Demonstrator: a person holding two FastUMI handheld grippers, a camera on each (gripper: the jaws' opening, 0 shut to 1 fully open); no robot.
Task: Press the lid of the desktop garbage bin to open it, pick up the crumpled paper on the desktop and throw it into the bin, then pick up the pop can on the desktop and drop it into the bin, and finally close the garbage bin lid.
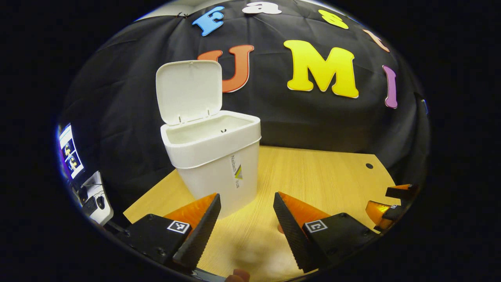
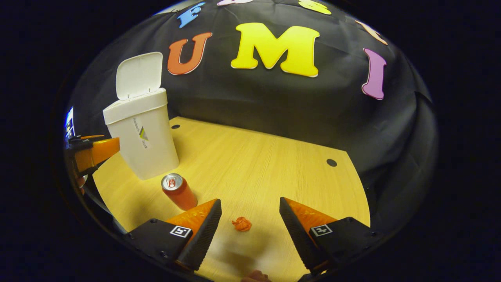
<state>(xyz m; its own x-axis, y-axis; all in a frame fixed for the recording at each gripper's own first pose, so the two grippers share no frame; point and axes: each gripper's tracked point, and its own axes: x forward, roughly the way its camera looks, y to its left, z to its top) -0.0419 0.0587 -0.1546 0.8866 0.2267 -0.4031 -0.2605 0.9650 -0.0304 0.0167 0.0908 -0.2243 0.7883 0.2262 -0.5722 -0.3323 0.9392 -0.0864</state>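
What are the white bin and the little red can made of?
The bin looks like smooth matte plastic: even white walls and a thin moulded lid. The pop can looks like metal, probably aluminium, judging by its shiny silver top.

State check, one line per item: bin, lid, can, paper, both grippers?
bin: upright on the table, nothing visible inside
lid: open, tipped back
can: upright on the table, near the bin, untouched
crumpled paper: on the table, between the right gripper's fingers, not gripped
left gripper: open, holding nothing
right gripper: open, holding nothing
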